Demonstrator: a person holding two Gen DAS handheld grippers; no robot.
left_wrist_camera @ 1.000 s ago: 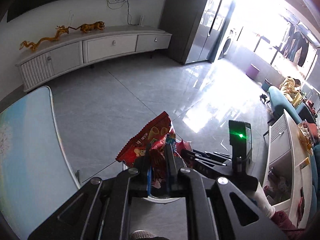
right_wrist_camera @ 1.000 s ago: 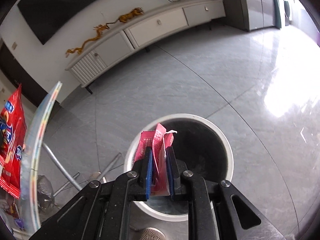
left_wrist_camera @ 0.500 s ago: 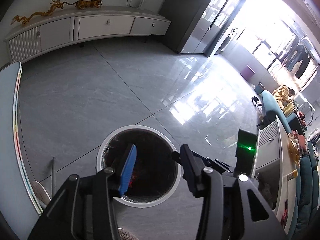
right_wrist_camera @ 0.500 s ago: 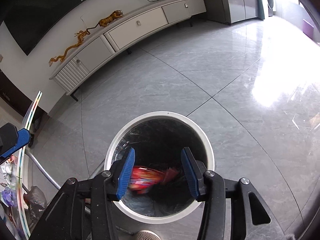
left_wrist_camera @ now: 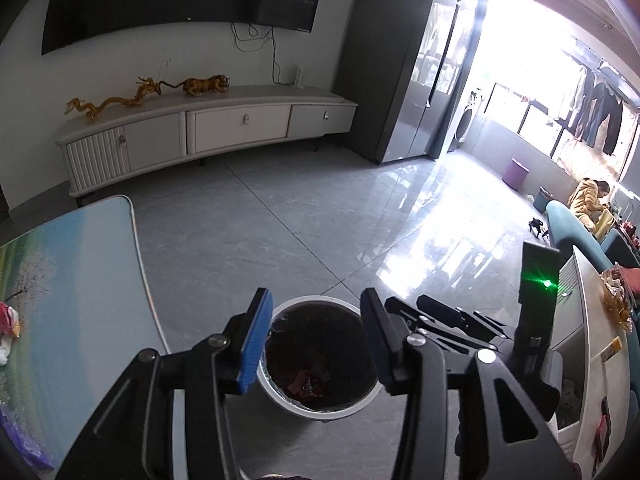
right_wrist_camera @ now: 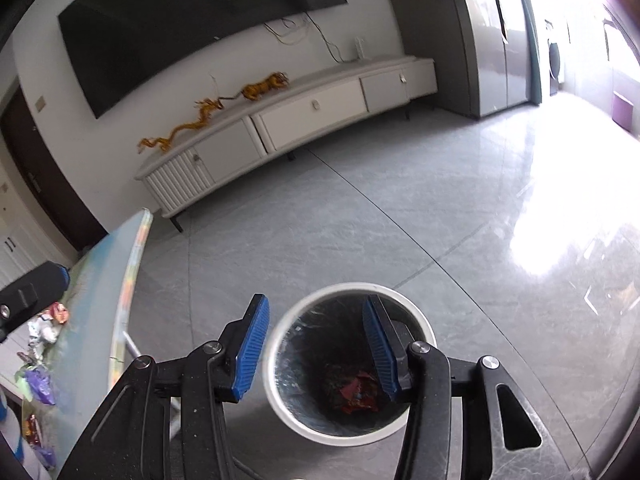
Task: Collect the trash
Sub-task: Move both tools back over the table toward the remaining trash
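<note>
Trash bin (right_wrist_camera: 416, 320) on floor, red wrappers (right_wrist_camera: 358, 394) at bottom. Left gripper (left_wrist_camera: 316, 346) and right gripper (right_wrist_camera: 316, 350) above it, jaws spread wide, empty.

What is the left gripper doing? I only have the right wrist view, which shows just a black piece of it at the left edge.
Observer: The left gripper is open and empty, its fingers spread above the trash bin.
Operator: Anything on my right gripper that I can't see?
Observer: A green light glows on the body of the right gripper.
Operator: Anyone nearby?
Observer: Yes, a person in yellow sits far off by the window.
</note>
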